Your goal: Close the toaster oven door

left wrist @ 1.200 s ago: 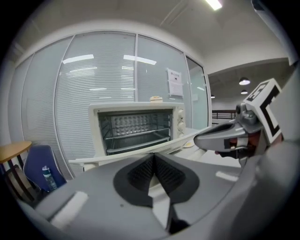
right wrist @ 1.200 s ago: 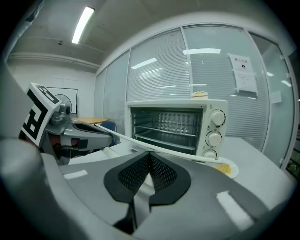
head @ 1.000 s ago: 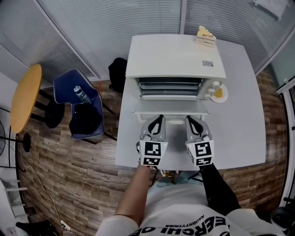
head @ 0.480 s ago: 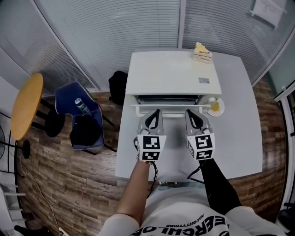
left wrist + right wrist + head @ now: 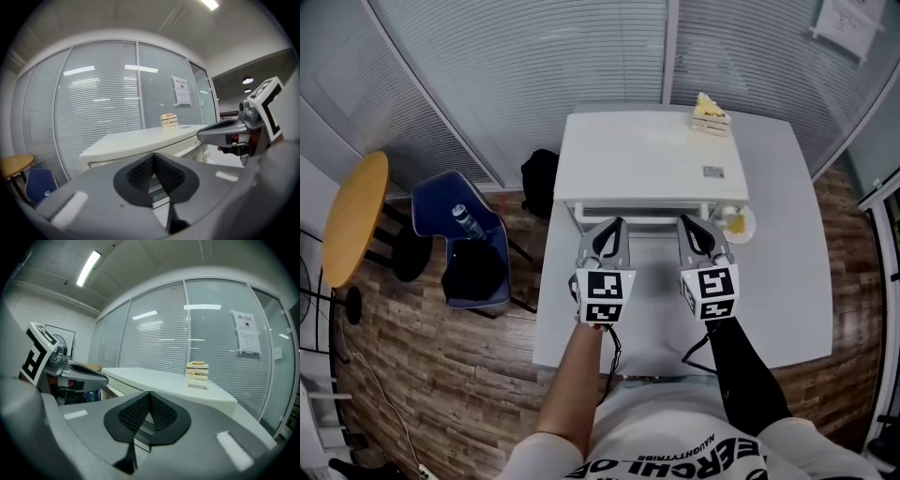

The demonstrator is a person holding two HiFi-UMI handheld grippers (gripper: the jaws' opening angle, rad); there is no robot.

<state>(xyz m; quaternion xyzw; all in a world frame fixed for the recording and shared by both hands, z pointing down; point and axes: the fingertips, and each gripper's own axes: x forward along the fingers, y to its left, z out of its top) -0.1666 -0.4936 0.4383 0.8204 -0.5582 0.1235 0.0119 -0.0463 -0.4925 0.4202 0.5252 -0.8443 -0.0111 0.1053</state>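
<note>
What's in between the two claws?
Only bare white table, as the head view shows. Nothing sits between the left claw and the right claw; both point at the toaster oven door.

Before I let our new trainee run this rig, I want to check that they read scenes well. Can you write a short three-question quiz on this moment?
1. True or false: the layered sandwich slice stands on top of the white box-shaped toaster oven.
2. Where does the small white round plate of yellow food lie? A: on the oven's top. B: on the white table, by the oven's right front corner. C: between a gripper's jaws.
3. Fill in: the jaws of the left gripper and the right gripper are each ___.
Key: 1 true; 2 B; 3 shut.
</note>
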